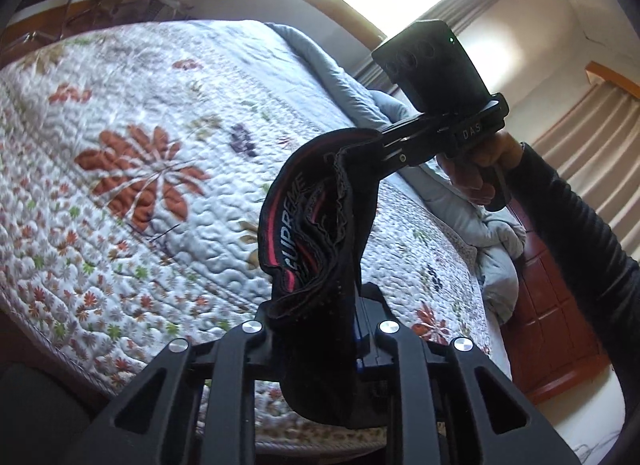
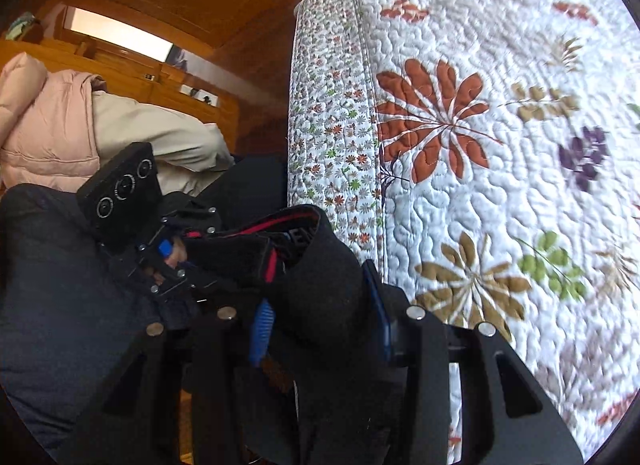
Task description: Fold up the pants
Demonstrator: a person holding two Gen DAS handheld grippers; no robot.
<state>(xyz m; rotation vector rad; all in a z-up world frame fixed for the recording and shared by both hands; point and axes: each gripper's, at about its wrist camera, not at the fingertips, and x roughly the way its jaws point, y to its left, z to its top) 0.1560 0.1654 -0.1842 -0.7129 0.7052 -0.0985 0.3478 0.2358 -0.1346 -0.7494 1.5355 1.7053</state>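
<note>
Above the white floral quilted bed, the black pants with a red-striped lettered waistband stretch between the left gripper and right gripper, both clamped on that waistband.

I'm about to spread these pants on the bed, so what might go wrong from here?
Both grips sit on the bunched waistband: the left gripper and right gripper may each hold only some layers, so cloth could slip out. The pants look crumpled between them and could land twisted on the quilt.
</note>
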